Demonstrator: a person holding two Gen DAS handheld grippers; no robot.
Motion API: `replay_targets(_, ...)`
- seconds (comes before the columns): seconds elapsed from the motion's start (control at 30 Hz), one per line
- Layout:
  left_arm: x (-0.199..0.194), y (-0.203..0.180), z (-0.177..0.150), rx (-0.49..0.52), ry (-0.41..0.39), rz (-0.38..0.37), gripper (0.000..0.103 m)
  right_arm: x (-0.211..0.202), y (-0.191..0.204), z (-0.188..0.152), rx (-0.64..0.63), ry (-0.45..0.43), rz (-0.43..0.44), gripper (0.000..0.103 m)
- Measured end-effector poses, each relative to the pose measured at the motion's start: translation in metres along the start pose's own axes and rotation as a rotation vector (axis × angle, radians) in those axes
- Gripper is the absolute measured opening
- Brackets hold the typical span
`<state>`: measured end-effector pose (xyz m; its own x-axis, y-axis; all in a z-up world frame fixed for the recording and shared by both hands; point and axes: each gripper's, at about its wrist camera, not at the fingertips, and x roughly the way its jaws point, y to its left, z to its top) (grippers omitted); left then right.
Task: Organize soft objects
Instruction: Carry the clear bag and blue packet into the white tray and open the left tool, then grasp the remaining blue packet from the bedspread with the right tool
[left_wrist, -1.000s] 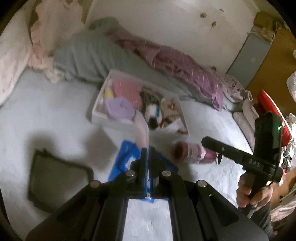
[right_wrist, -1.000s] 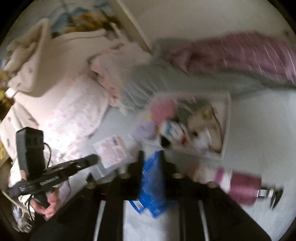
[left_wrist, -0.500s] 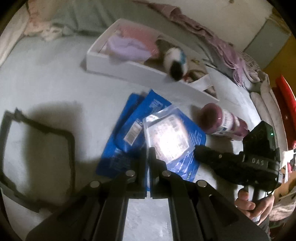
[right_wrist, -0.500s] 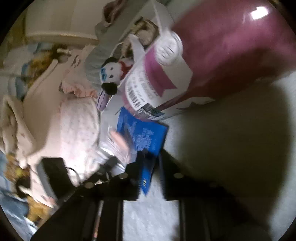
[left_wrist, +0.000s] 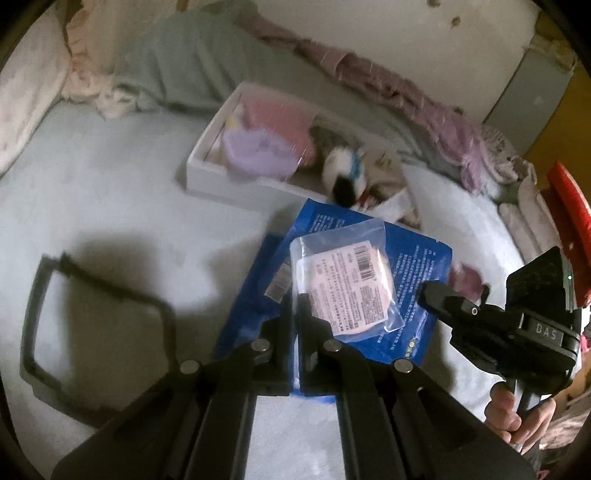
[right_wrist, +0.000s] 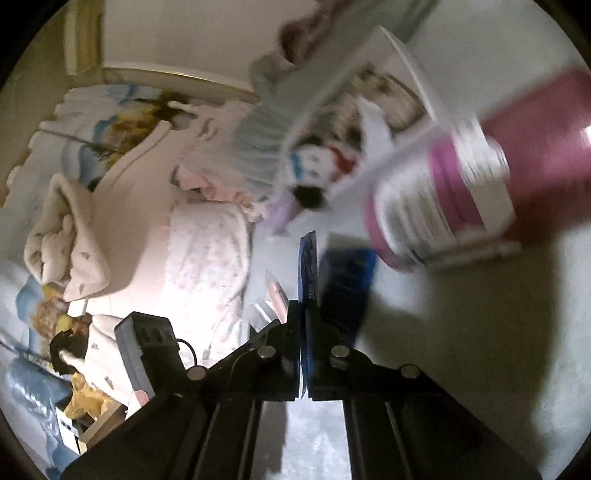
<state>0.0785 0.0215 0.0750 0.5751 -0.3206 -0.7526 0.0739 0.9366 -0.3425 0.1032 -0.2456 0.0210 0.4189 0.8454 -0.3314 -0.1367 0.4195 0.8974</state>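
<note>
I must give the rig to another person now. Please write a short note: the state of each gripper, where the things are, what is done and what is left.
Left gripper: shut on the clear packet, which lies on top of the blue packets.
Right gripper: shut on the edge of a blue packet.
Things: blue packets lie on the bed, in front of the white box. A pink bottle lies beside them.
Done: the box already holds a plush toy and pink and purple soft items.
Left: the clear and blue packets are still outside the box; probably they go in next.
</note>
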Motion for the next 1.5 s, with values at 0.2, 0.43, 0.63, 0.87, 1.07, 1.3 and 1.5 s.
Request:
replay_targets(0.2, -0.012, -0.013, 0.024, 0.012, -0.058, -0.038, 0.002, -0.019, 0.031, 0.021, -0.063, -0.049, 0.06, 0.0)
replay_targets(0.43, -0.016, -0.028, 0.055, 0.041, -0.114, -0.068, 0.002, -0.033, 0.055, 0.048, -0.124, -0.105, 0.103, 0.0)
replay_targets(0.63, 0.004, -0.026, 0.088, 0.05, -0.151, -0.083, 0.002, -0.016, 0.057, 0.081, -0.124, -0.177, 0.144, 0.0)
replay_targets(0.87, 0.058, -0.005, 0.12, -0.01, -0.18, -0.023, 0.002, 0.027, 0.016, 0.11, -0.066, -0.309, 0.132, 0.0)
replay_targets(1.07, 0.093, 0.017, 0.112, -0.118, -0.198, 0.093, 0.002, 0.038, -0.016, 0.116, -0.046, -0.378, -0.021, 0.0)
replay_targets(1.3, 0.089, 0.012, 0.112, -0.059, -0.168, 0.029, 0.021, 0.047, -0.008, 0.117, -0.109, -0.38, -0.179, 0.005)
replay_targets(1.5, 0.065, 0.004, 0.104, -0.064, -0.204, -0.051, 0.059, 0.051, 0.016, 0.114, -0.208, -0.368, -0.333, 0.052)
